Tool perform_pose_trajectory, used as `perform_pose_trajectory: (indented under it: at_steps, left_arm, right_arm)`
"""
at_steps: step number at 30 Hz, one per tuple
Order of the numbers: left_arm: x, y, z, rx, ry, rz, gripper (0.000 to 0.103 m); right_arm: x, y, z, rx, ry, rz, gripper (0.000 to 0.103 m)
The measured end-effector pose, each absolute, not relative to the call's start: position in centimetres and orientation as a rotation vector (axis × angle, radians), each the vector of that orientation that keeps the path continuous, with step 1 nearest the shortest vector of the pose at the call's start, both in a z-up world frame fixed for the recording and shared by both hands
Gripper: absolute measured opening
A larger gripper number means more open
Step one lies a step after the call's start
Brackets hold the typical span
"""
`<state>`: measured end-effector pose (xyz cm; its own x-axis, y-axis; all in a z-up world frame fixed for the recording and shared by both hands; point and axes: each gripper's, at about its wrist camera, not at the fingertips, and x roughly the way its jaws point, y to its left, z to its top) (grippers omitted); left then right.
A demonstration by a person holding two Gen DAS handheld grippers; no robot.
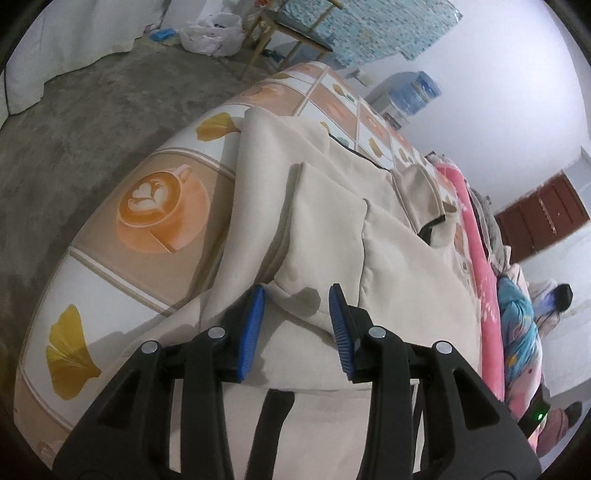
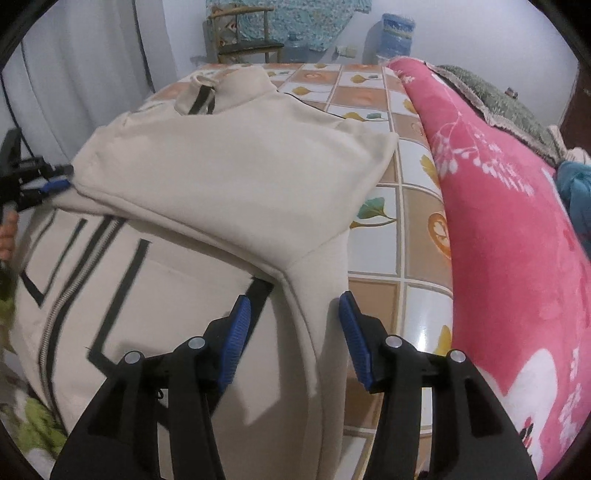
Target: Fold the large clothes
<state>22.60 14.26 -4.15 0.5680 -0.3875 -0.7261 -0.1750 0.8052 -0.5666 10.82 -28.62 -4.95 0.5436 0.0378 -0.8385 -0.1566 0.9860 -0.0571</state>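
A cream zip jacket (image 2: 229, 173) with black stripes lies on a patterned tablecloth (image 2: 373, 229). Its top half is folded back over the lower body. In the right wrist view my right gripper (image 2: 295, 306) is open, its blue pads (image 2: 236, 332) on either side of the jacket's right side edge. In the left wrist view the jacket (image 1: 332, 221) fills the middle, and my left gripper (image 1: 297, 299) is open over the corner of the folded layer. The left gripper also shows in the right wrist view (image 2: 55, 181), at the jacket's left edge.
A pink flowered blanket (image 2: 498, 221) lies heaped along the table's right side, with other clothes behind it. A wooden chair (image 2: 243, 40) and a water bottle (image 2: 397, 33) stand beyond the table. Concrete floor (image 1: 110, 110) lies left of the table.
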Motion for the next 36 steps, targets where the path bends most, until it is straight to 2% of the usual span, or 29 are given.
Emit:
perform_pose_trajectory:
  at_steps: [2, 4, 6, 9, 11, 16, 21, 25, 33, 36]
  left_arm:
    - [22.7, 14.1, -4.1, -0.642, 0.973, -0.113, 0.030]
    - [22.9, 13.7, -4.0, -0.605, 0.974, -0.077, 0.025]
    - [23.0, 13.3, -3.8, -0.556, 0.969, -0.056, 0.017]
    - [22.9, 12.4, -3.3, -0.472, 0.953, -0.044, 0.008]
    - [22.1, 11.4, -1.6, -0.401, 0.929, -0.057, 0.007]
    - [19.7, 11.4, 1.7, -0.407, 0.856, -0.095, 0.007]
    - [20.9, 12.3, -2.1, -0.404, 0.958, -0.051, 0.007]
    - [20.6, 12.4, -3.1, -0.404, 0.934, -0.061, 0.009]
    - [19.1, 12.4, -1.8, -0.347, 0.874, -0.065, 0.019]
    - [18.3, 12.4, -1.0, -0.327, 0.846, -0.078, 0.029]
  right_arm:
    - [10.6, -28.4, -5.1, -0.163, 0.976, 0.101, 0.049]
    - [10.3, -28.1, -5.4, -0.200, 0.963, 0.080, 0.043]
    - [10.2, -28.1, -5.7, -0.225, 0.956, 0.050, 0.027]
    - [10.1, -28.5, -6.0, -0.220, 0.943, 0.027, 0.013]
    - [9.9, -29.2, -5.7, -0.189, 0.929, 0.029, 0.010]
    - [9.7, -29.9, -5.3, -0.159, 0.909, 0.023, 0.009]
    - [10.0, -30.5, -5.7, -0.118, 0.916, 0.018, 0.008]
    - [9.9, -30.8, -5.6, -0.105, 0.909, 0.009, 0.008]
    - [10.2, -32.6, -5.8, 0.060, 0.926, -0.013, 0.008]
    - [9.7, -33.3, -5.2, 0.133, 0.926, -0.006, 0.012]
